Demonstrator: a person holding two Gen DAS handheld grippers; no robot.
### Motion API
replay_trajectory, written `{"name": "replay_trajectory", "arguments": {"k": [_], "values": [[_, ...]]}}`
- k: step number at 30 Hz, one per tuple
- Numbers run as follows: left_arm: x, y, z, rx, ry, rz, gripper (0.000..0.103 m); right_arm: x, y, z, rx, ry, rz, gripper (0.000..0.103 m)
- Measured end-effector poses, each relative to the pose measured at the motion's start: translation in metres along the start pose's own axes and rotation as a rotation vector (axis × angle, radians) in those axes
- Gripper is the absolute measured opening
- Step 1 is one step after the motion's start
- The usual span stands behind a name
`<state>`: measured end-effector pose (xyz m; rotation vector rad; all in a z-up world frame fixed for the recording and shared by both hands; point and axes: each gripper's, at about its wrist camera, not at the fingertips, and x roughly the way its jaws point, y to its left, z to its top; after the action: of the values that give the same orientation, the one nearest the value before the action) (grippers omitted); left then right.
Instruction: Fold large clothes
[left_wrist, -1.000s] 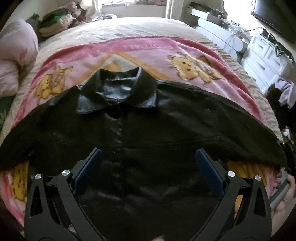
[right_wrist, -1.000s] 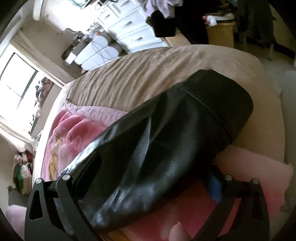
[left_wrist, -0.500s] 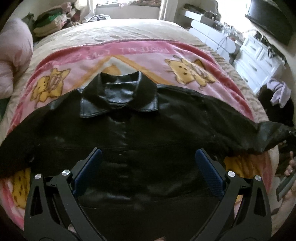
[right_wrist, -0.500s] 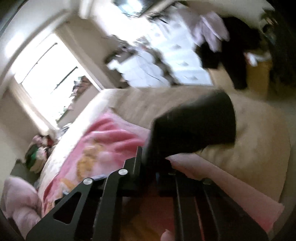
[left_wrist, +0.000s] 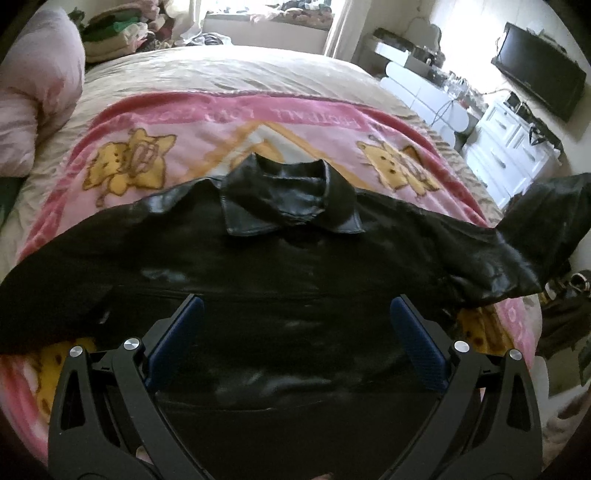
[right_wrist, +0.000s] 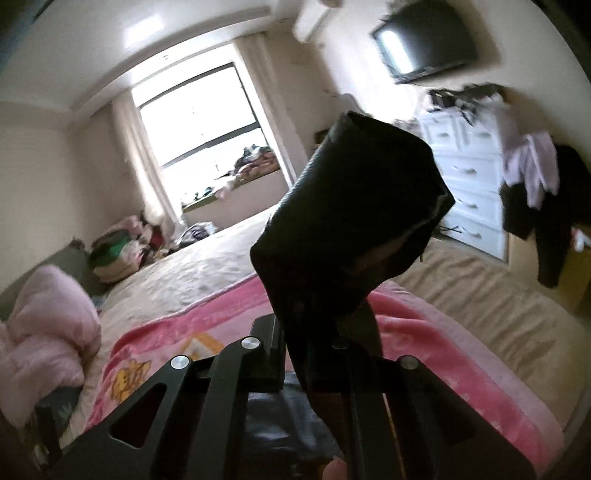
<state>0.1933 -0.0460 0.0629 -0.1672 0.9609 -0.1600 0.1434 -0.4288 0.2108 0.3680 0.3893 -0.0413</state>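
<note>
A black leather jacket (left_wrist: 280, 280) lies spread front-up on a pink cartoon blanket (left_wrist: 177, 147), collar (left_wrist: 291, 199) toward the far side. My left gripper (left_wrist: 295, 325) hovers open over the jacket's chest with nothing between its blue pads (left_wrist: 417, 339). The jacket's right sleeve (left_wrist: 546, 218) is lifted off the bed at the right edge. In the right wrist view that sleeve's cuff end (right_wrist: 362, 221) stands up out of my right gripper (right_wrist: 314, 332), whose jaws are shut on it well above the blanket (right_wrist: 436, 332).
The blanket covers a beige bed (left_wrist: 221, 74). A pink duvet (left_wrist: 33, 92) is bunched at the left. White drawers (right_wrist: 465, 184) with hanging clothes (right_wrist: 532, 173) stand to the right, a TV (right_wrist: 424, 40) hangs on the wall, and clothes piles (right_wrist: 118, 251) lie by the window.
My right gripper closed on the sleeve, rose and rolled, lifting the sleeve off the bed. The left gripper drifted across the jacket and stayed open.
</note>
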Motion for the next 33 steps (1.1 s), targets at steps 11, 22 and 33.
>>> {"name": "replay_trajectory", "arguments": {"k": [11, 22, 33], "values": [[-0.017, 0.066, 0.007, -0.106, -0.038, -0.015, 0.095, 0.011, 0.153, -0.018, -0.225, 0.040, 0.233, 0.007], [-0.044, 0.154, -0.006, -0.323, -0.141, -0.068, 0.095, 0.047, 0.252, -0.113, -0.477, 0.188, 0.403, 0.007], [-0.040, 0.199, -0.020, -0.465, -0.173, -0.216, 0.095, 0.071, 0.287, -0.217, -0.616, 0.322, 0.415, 0.012]]}}
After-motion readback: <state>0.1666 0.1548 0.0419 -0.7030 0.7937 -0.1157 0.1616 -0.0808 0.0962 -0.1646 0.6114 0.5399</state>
